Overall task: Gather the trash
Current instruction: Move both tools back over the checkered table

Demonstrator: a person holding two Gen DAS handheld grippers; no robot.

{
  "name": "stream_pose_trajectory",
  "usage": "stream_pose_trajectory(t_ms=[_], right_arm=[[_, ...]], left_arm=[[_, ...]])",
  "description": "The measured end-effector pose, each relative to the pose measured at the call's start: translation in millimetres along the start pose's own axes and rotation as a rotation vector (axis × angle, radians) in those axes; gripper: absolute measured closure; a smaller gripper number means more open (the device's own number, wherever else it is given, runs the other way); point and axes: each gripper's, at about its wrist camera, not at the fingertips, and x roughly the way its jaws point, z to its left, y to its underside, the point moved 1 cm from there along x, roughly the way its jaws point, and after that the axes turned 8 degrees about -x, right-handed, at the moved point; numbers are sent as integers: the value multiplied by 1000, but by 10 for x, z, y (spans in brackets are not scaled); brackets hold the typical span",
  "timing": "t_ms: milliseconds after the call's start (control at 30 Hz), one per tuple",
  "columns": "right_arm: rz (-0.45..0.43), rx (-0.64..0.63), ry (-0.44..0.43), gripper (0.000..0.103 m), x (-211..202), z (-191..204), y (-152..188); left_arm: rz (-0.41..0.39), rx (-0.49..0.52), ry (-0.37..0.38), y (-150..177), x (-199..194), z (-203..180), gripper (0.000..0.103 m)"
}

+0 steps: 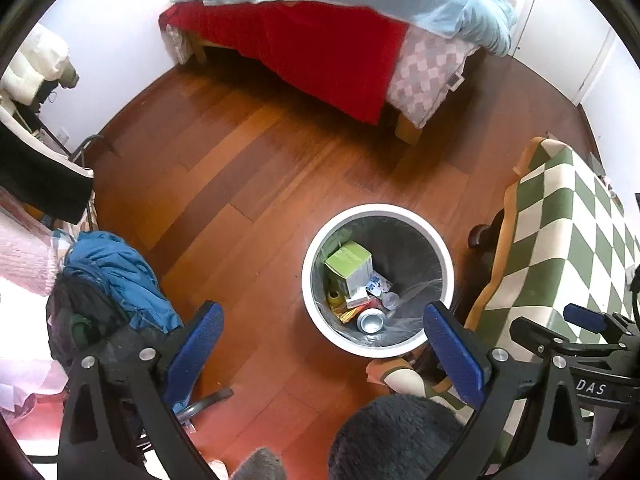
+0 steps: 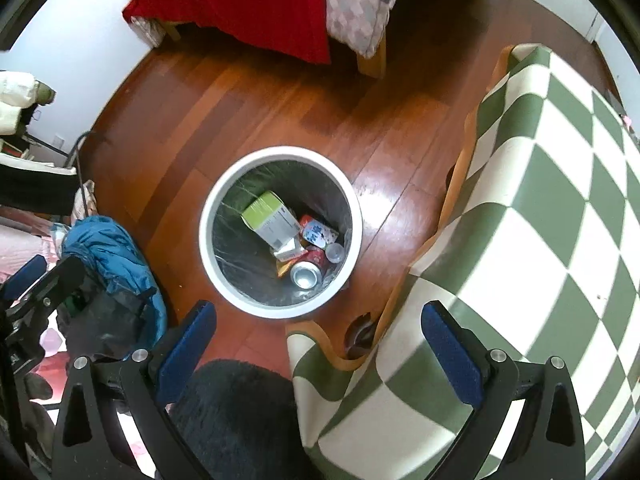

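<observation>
A white round trash bin [image 1: 440, 248] with a clear liner stands on the wooden floor; it also shows in the right wrist view [image 2: 208, 216]. Inside lie a green-and-white box [image 1: 349, 264] [image 2: 267, 218], a silver can [image 1: 370, 321] [image 2: 306, 275], a patterned packet [image 2: 318, 234] and other scraps. My left gripper [image 1: 322, 320] is open and empty, held above the floor near the bin's front. My right gripper [image 2: 318, 318] is open and empty, above the bin's near edge and the table corner. The right gripper also shows at the right in the left wrist view [image 1: 584, 320].
A green-and-white checkered cloth [image 2: 520, 240] [image 1: 568, 240] covers a table right of the bin. A bed with a red sheet [image 1: 320, 56] stands at the back. A pile of blue and dark clothes [image 1: 116, 280] [image 2: 108, 264] lies left. A dark fuzzy thing [image 2: 236, 416] sits below.
</observation>
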Motion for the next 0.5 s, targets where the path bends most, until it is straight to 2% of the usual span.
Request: stream_pose_trajectory(t_ms=[300,500], right_arm=[[-127,1,-29,0,-745,-4,246],[-212,22,-93,0,-1221,-49,427]], left_arm=[[-95,17,22,50,-589,-127,1],[-143,23,36,126,-948,-237,1]])
